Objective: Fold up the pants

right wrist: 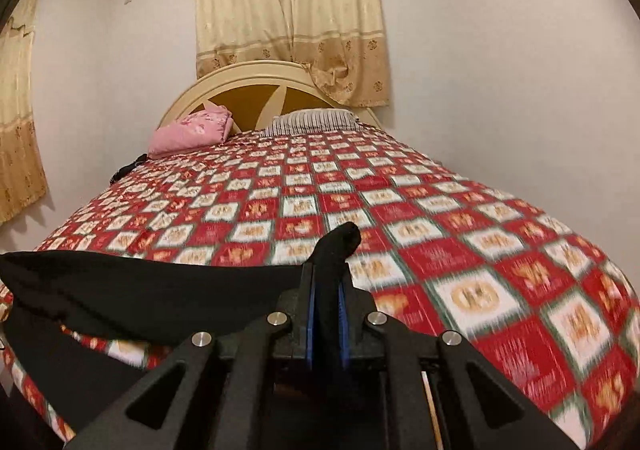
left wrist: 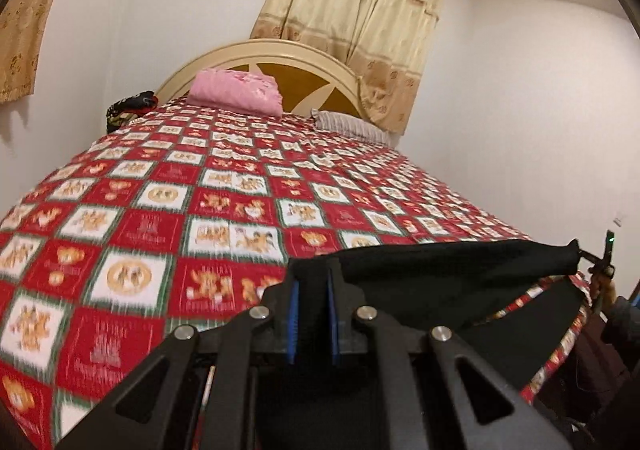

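— What's holding everything up?

— A bed point(right wrist: 420, 209), spread with a red quilt point(left wrist: 168, 217) of white picture squares, and a cream and brown headboard point(right wrist: 248, 89) at the far end.

— What lies on it?

— A folded pink blanket point(left wrist: 236, 91) against the headboard, a striped pillow point(right wrist: 312, 119) just beside it, and some dark patterned cloth point(left wrist: 128, 109) at the far left edge. Black pants point(left wrist: 460, 258) stretch across the near end; whether they touch the quilt I cannot tell.

Lettering sits in the red squares of the red, white and green checked bedspread point(left wrist: 168, 185), but blur leaves it unreadable.
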The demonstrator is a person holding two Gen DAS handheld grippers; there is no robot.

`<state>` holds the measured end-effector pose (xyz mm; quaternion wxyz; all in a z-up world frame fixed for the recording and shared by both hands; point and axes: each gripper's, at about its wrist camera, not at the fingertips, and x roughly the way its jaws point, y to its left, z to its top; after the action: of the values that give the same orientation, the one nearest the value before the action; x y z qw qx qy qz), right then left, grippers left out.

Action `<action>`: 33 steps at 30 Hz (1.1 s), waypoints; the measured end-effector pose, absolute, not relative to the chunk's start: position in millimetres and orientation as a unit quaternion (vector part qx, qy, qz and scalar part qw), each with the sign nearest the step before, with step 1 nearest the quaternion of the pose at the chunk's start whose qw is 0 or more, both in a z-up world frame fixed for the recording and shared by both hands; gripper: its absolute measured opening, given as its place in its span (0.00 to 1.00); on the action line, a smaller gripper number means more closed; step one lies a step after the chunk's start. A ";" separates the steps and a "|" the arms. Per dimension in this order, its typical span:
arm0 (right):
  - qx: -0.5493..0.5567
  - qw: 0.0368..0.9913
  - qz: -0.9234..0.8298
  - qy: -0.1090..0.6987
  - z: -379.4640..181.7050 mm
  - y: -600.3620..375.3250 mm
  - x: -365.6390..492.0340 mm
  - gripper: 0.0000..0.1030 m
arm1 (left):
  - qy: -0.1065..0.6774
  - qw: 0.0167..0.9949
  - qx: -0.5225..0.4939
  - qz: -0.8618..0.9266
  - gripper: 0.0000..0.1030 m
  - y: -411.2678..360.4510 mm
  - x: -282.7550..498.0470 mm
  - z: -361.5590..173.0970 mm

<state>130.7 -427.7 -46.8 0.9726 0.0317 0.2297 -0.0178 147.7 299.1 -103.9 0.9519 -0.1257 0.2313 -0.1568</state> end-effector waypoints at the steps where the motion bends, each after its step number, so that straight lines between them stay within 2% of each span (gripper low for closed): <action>1: 0.035 0.972 -0.020 0.232 -50.9 -428.8 121.6 0.09 | 0.231 0.952 -0.127 -0.158 0.12 300.0 142.7 -107.6; 9: 0.064 0.964 -0.038 0.257 -78.8 -444.5 64.5 0.09 | 0.250 0.942 -0.140 -0.177 0.13 310.7 110.2 -149.7; 14: 0.066 0.955 -0.045 0.285 -96.4 -446.7 54.8 0.09 | 0.268 0.938 -0.130 -0.177 0.18 310.3 96.7 -171.1; 18: 0.061 0.952 -0.046 0.296 -103.2 -446.4 48.3 0.09 | 0.276 0.940 -0.121 -0.162 0.35 317.1 86.7 -177.9; 19: 0.061 0.952 -0.046 0.297 -103.4 -446.7 46.4 0.09 | 0.279 0.939 -0.121 -0.159 0.46 319.9 84.1 -179.1; 20: 0.064 0.951 -0.046 0.298 -103.3 -447.7 44.6 0.10 | 0.282 0.940 -0.120 -0.151 0.52 323.2 80.9 -181.1; 21: 0.065 0.951 -0.046 0.300 -103.7 -448.1 43.5 0.15 | 0.283 0.940 -0.118 -0.147 0.58 326.1 78.5 -182.0; 23: 0.057 0.949 -0.051 0.305 -103.3 -447.1 40.5 0.20 | 0.288 0.940 -0.117 -0.140 0.59 332.5 73.7 -183.2; 24: 0.051 0.948 -0.054 0.309 -102.9 -446.9 37.6 0.26 | 0.290 0.940 -0.117 -0.136 0.59 336.1 70.3 -183.9; 25: 0.049 0.947 -0.057 0.312 -102.7 -448.0 34.7 0.36 | 0.291 0.941 -0.115 -0.133 0.61 338.3 67.1 -184.3; 27: 0.048 0.945 -0.065 0.318 -101.9 -451.9 28.3 0.47 | 0.290 0.943 -0.113 -0.117 0.62 345.0 59.8 -183.2; 33: 0.053 0.945 -0.078 0.315 -89.2 -463.3 10.7 0.51 | 0.289 0.946 -0.128 -0.071 0.62 370.5 49.7 -180.6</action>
<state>10.7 -463.3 -89.2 0.9445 0.0530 0.3146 -0.0778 49.7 370.5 -180.6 0.9460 -0.1278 0.2894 -0.0708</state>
